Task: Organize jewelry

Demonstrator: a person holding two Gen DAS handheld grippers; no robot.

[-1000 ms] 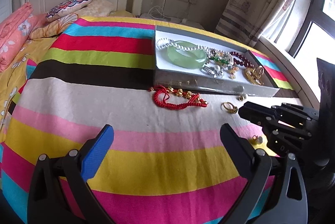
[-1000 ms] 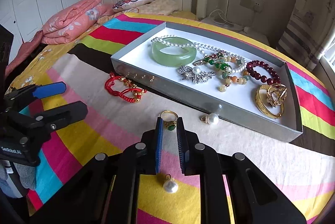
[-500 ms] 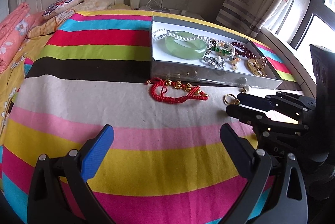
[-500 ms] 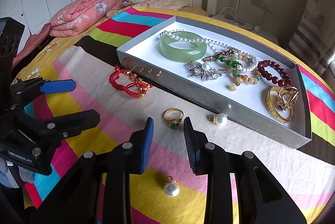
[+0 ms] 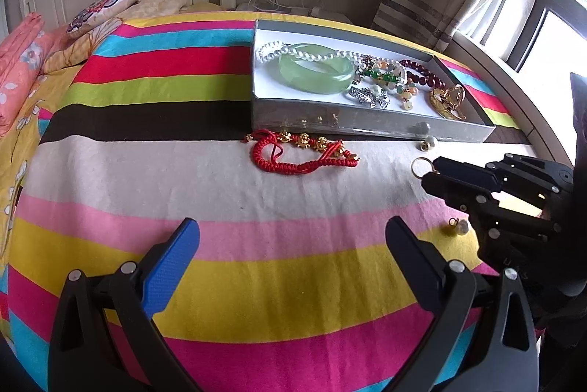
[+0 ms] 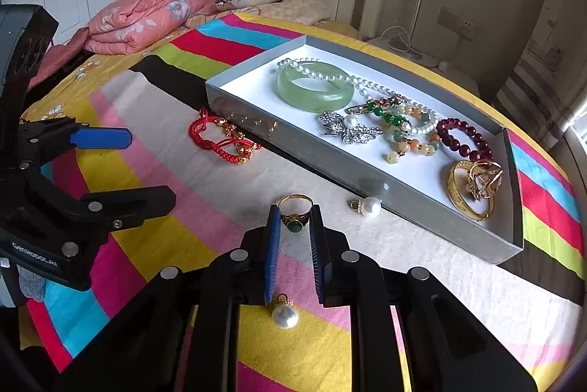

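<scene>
Jewelry lies mostly in your grey tray: a green bangle, pearl strand, silver brooch, dark red beads and gold pieces at its right end. Your right gripper is closing on the gold ring, pads against its green-stone end; the left view hides most of it. One pearl pendant sits partly under the fingers, another beside the tray. Your left gripper gapes wide, holding nothing. A red cord bracelet rests on the striped bedspread.
</scene>
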